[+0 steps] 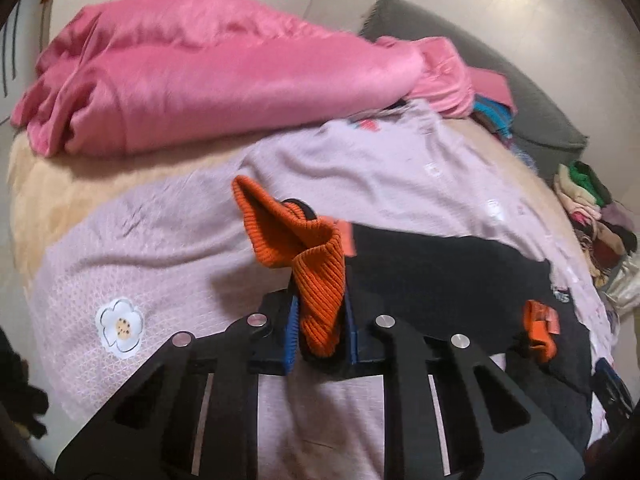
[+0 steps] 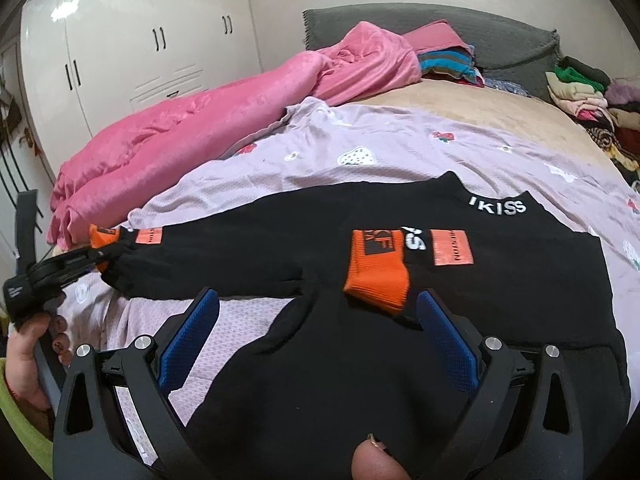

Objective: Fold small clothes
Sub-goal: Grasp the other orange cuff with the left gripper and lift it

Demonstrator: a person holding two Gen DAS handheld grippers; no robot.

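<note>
A small black knitted sweater [image 2: 360, 264] with two orange ribbed cuffs lies spread flat on a lilac patterned sheet [image 2: 400, 152] that covers the near part of the bed. One sleeve lies folded across the chest, its orange cuff [image 2: 378, 276] resting on the body beside an orange rectangular patch [image 2: 453, 247]; a second such patch sits on the other sleeve. That other sleeve stretches out to the side, and its orange cuff [image 1: 308, 268] is pinched between the blue pads of the left gripper [image 1: 320, 328], whose jaws are pressed together on it. The right gripper [image 2: 318, 320] hovers over the sweater's hem with its jaws spread wide, nothing between them.

Bare lilac sheet lies open beyond the collar and beside the stretched sleeve. Farther out, a crumpled pink blanket [image 1: 208, 68] bounds one long side, a grey pillow [image 2: 460, 32] closes the far end, and one pile of mixed folded clothes [image 2: 592, 96] crowds the far corner. White wardrobe doors [image 2: 132, 44] stand behind the blanket.
</note>
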